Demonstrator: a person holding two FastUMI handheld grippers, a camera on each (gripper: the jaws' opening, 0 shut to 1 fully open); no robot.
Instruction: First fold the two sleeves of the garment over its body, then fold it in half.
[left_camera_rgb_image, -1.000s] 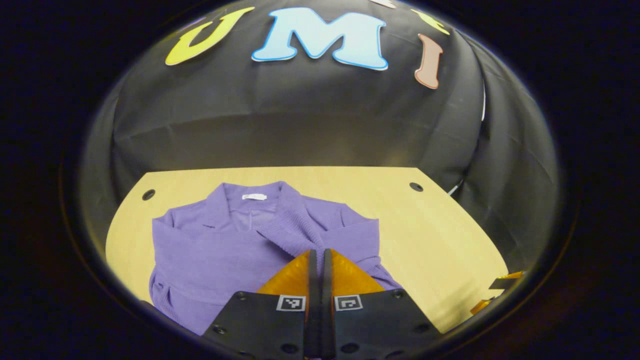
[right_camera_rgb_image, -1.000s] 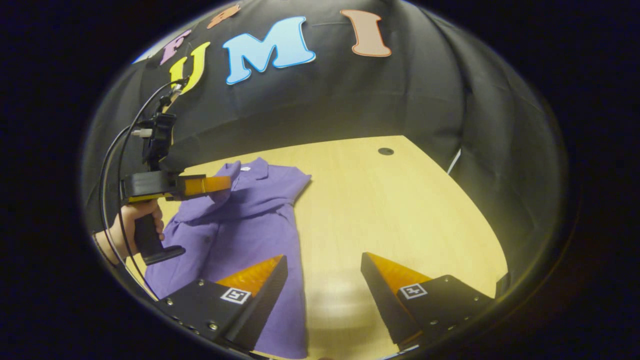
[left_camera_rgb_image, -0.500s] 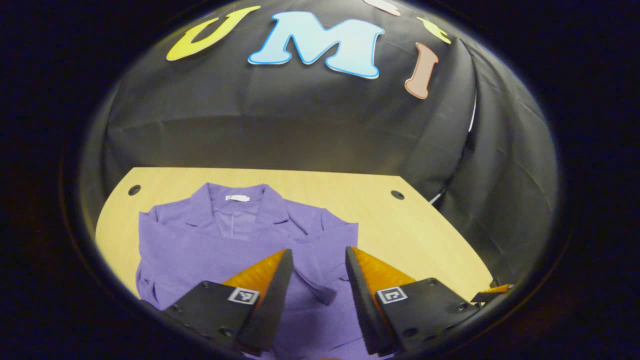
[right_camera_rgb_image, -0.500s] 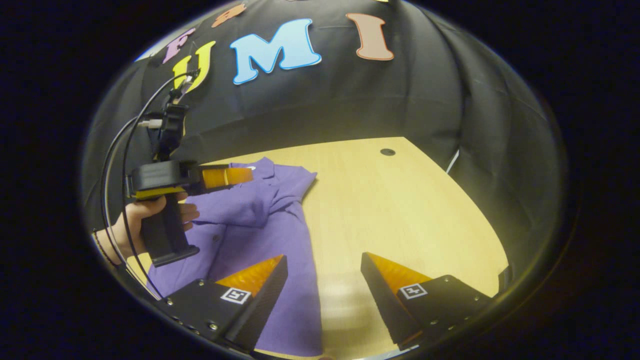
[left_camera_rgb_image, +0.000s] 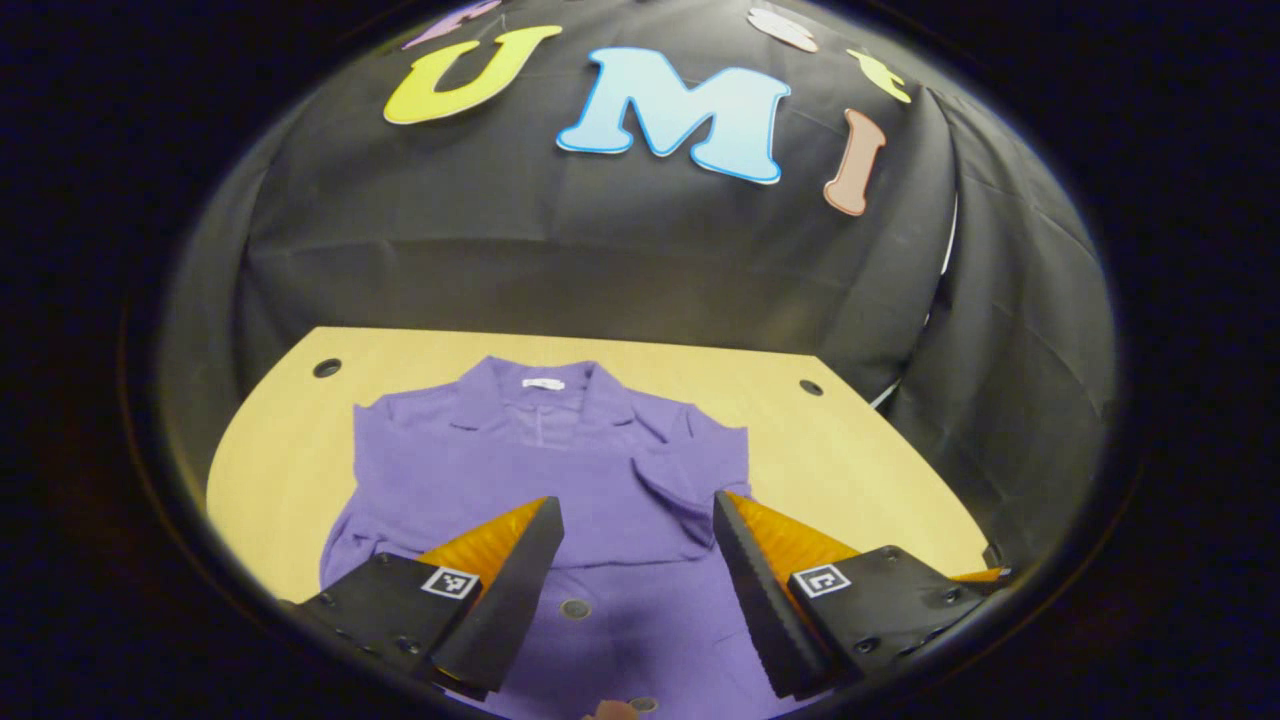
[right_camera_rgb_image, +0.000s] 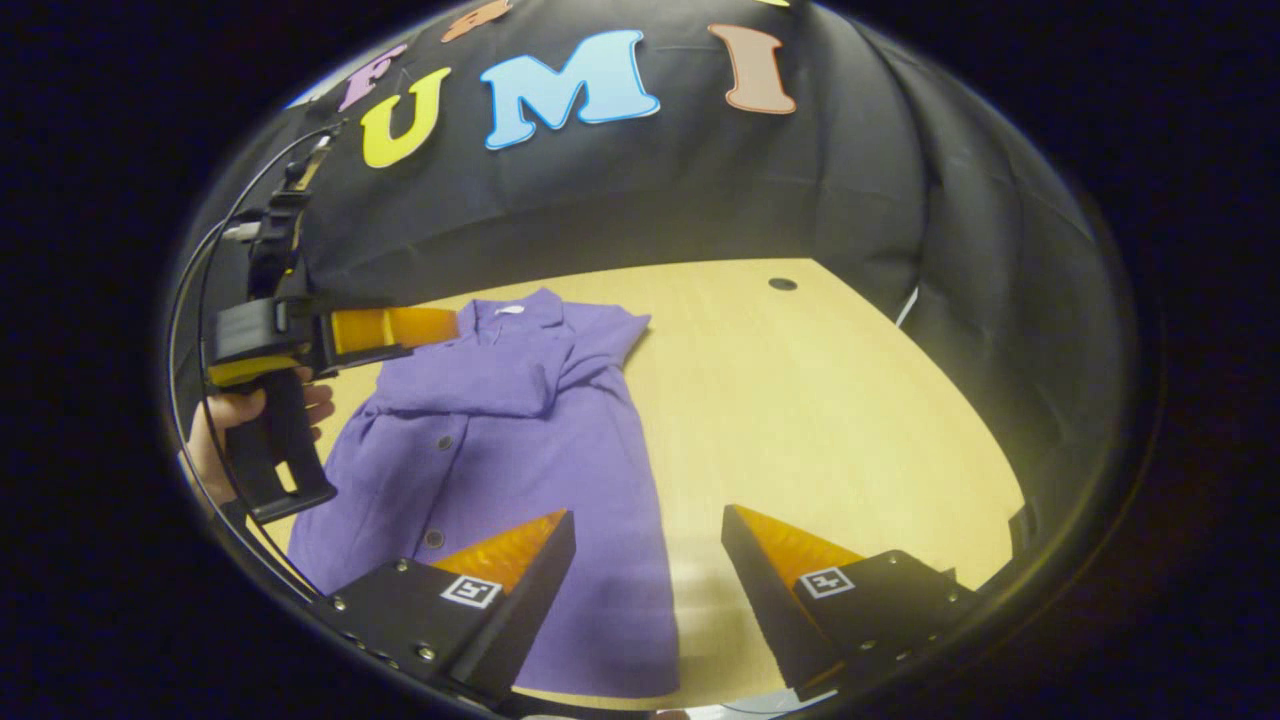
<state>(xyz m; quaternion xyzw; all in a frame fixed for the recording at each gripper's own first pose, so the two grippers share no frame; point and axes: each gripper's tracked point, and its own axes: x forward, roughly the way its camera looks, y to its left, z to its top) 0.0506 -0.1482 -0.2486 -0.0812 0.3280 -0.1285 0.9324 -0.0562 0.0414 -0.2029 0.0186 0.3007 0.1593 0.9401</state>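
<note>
A purple buttoned garment (left_camera_rgb_image: 560, 470) lies flat on the wooden table (left_camera_rgb_image: 850, 470), collar toward the booth wall. Both sleeves lie folded across its chest, one cuff (left_camera_rgb_image: 680, 495) resting near its right side. My left gripper (left_camera_rgb_image: 635, 502) hovers open over the garment's middle with nothing between its fingers. In the right gripper view the garment (right_camera_rgb_image: 500, 430) spreads to the left, and the left gripper (right_camera_rgb_image: 440, 325) hangs above its chest, held by a hand (right_camera_rgb_image: 225, 410). My right gripper (right_camera_rgb_image: 648, 516) stands open over the garment's lower right edge, holding nothing.
Small round holes mark the table's far corners (left_camera_rgb_image: 326, 367) (left_camera_rgb_image: 810, 386) (right_camera_rgb_image: 782, 284). Bare wood (right_camera_rgb_image: 820, 400) stretches to the right of the garment. Black cloth closes off the back and right side.
My left gripper opened and let go of the sleeve, which now lies across the chest. It then drew back over the garment's middle. The right gripper stayed open and barely moved.
</note>
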